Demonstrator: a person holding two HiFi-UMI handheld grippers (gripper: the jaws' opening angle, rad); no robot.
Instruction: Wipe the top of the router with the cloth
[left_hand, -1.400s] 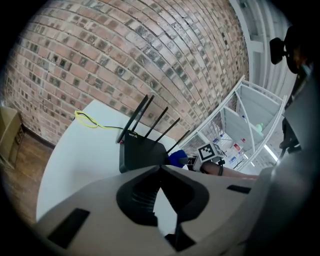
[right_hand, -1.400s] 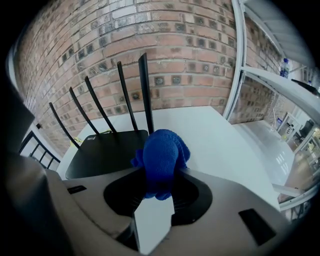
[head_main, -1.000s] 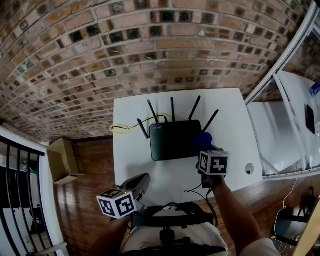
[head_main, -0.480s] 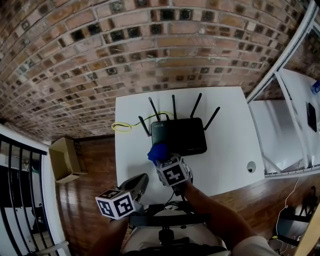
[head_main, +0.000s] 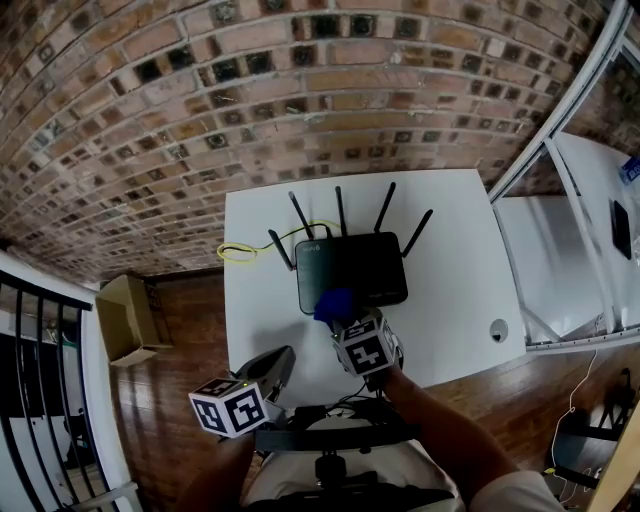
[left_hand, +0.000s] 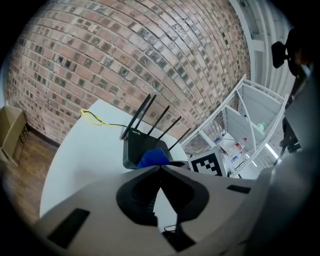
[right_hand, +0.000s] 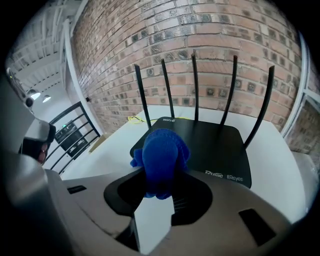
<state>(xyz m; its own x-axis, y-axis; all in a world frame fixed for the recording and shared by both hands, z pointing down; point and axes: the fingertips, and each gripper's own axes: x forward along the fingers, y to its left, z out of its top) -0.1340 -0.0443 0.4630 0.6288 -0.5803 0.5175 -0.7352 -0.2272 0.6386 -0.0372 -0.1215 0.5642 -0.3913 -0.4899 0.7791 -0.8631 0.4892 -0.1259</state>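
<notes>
Grey left gripper (head_main: 283, 356) and right gripper (head_main: 345, 320), above the black chest rig (head_main: 330, 438), carry white cubes (head_main: 230, 408) with black square markers; pale shirt (head_main: 290, 485) beneath.

The router (head_main: 352, 270) lies in the middle of the tabletop (head_main: 455, 250). Its flat top is bare except at the front left corner, where the right hand-held gripper (head_main: 340, 312) holds the blue cloth (head_main: 335, 302) between its jaws. Five antennas (right_hand: 195, 85) stand up along the back edge and block the way from behind. The brick wall (head_main: 300, 100) rises close behind the tabletop. Right of the router there is a wide bare strip. Left of it the strip is narrower, and a yellow cable (head_main: 238, 254) lies at its back part. The left hand-held gripper (head_main: 283, 360), jaws together, is at the front left edge of the tabletop, apart from the router.
</notes>
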